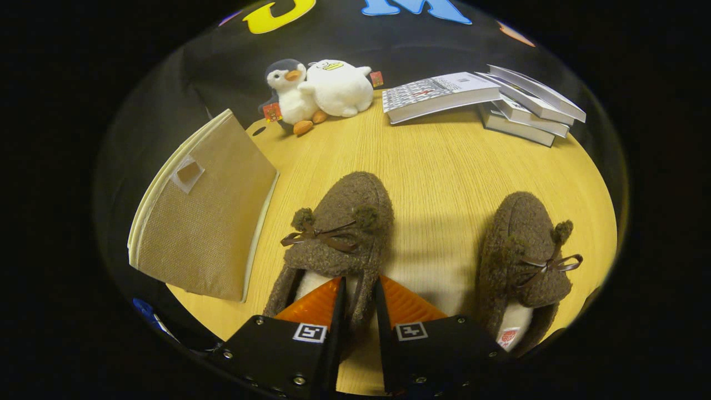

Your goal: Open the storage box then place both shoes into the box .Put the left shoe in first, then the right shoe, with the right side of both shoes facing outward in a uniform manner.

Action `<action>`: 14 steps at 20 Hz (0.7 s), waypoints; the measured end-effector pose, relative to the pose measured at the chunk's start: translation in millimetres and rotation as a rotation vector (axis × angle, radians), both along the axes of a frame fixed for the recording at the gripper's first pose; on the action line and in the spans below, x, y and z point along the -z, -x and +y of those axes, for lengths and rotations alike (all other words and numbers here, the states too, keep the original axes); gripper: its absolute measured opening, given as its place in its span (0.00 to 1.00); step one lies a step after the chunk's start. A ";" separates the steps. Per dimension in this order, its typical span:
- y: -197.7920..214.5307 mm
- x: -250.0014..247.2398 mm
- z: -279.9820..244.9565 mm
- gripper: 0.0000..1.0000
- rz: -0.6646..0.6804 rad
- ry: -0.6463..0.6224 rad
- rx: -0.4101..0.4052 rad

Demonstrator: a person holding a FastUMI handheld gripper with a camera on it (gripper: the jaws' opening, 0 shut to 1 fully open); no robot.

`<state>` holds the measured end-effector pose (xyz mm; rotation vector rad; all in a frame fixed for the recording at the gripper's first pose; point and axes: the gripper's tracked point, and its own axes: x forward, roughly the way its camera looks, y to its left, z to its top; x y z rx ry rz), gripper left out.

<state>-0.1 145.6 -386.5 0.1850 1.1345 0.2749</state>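
Gripper view: the gripper (360, 289) pinches the left shoe's (336, 233) side wall for lifting toward the storage box (205, 222).

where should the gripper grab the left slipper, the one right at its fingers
Take the left slipper by its side wall at the heel opening, coming from the heel end. That thin upright rim fits between the fingers; the fuzzy toe is too bulky. The gripper already straddles it, one finger inside and one outside.

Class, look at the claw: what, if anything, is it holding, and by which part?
The claw is shut on the left slipper, pinching the right-hand side wall of its opening, one finger inside the slipper and one outside.
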 end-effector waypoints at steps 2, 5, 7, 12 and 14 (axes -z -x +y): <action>-6.0 -1.3 -7.4 0.31 0.004 -0.001 0.071; -2.6 -7.6 -3.5 0.01 0.070 -0.062 0.138; -8.3 -22.9 -5.6 0.01 0.057 -0.080 0.162; -22.7 -63.6 6.9 0.01 0.058 -0.189 0.228; -31.8 -85.6 13.5 0.01 0.037 -0.218 0.229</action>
